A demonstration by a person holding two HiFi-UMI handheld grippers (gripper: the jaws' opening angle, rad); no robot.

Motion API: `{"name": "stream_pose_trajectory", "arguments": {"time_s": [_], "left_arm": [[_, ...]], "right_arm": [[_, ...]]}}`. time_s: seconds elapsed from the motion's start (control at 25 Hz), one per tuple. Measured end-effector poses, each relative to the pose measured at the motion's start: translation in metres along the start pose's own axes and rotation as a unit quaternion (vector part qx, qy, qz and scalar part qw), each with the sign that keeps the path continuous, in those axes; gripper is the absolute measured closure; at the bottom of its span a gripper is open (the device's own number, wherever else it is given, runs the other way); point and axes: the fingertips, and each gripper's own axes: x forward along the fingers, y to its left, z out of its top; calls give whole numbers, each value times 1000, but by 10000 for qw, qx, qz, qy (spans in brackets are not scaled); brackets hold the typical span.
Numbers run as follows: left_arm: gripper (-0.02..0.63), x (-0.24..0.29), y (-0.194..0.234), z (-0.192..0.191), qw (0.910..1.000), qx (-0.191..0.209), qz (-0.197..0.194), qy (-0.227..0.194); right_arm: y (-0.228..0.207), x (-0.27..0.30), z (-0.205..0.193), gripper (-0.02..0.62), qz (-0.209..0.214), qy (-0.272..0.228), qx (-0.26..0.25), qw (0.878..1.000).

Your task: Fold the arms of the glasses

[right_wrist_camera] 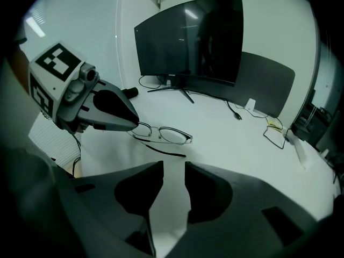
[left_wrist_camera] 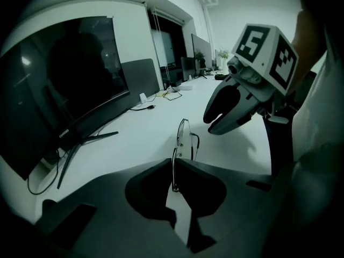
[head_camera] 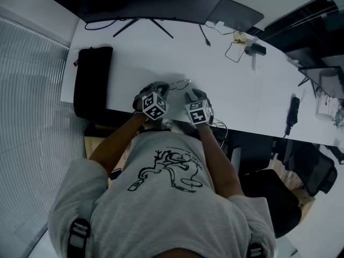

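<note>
Glasses (right_wrist_camera: 169,135) of thin wire lie on the white desk (right_wrist_camera: 226,138), close to its near edge and toward its left half, well apart from the monitor (right_wrist_camera: 188,39) at the far edge. The left gripper (left_wrist_camera: 174,163) has its jaws pinched together on one end of the frame, and the metal runs up out of the pinch toward the lenses (left_wrist_camera: 184,132). The right gripper (right_wrist_camera: 173,168) has its jaws parted with nothing between them, just short of the glasses. One arm (right_wrist_camera: 167,152) lies as a dark line slanting across on our side of the lenses.

We judge the frame light, springy and easily bent, and likely to skate on the smooth desk, so the left pinch serves as the anchor. The lenses would smudge or scratch, so we would keep the pads off them. The better hold is on an arm partway along or at its darker tip. From there we would swing it gently inward about its hinge and not force it past the fold.
</note>
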Motion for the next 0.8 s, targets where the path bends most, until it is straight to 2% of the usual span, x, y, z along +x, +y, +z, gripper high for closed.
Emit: {"name": "stream_pose_trajectory", "arguments": {"time_s": [0.16,0.28,0.6,0.8], "left_arm": [[572,6,-1,-1,9957,851,377,34],[572,10,-4,-1,9908,1251,513,74],[571,21,-18,-5,9767,2028,654,248],[557,21,-25,-8,9743,2138,645,277]], "right_arm": [[-7,-7,1,482,-39,-125,27,9999],[-11,-13,-1,486,-93,-132,141,9998],[-18,-28,5,494,-110,-306,342,9989],[-22,-38,12,502,-95,-483,484,9976]]}}
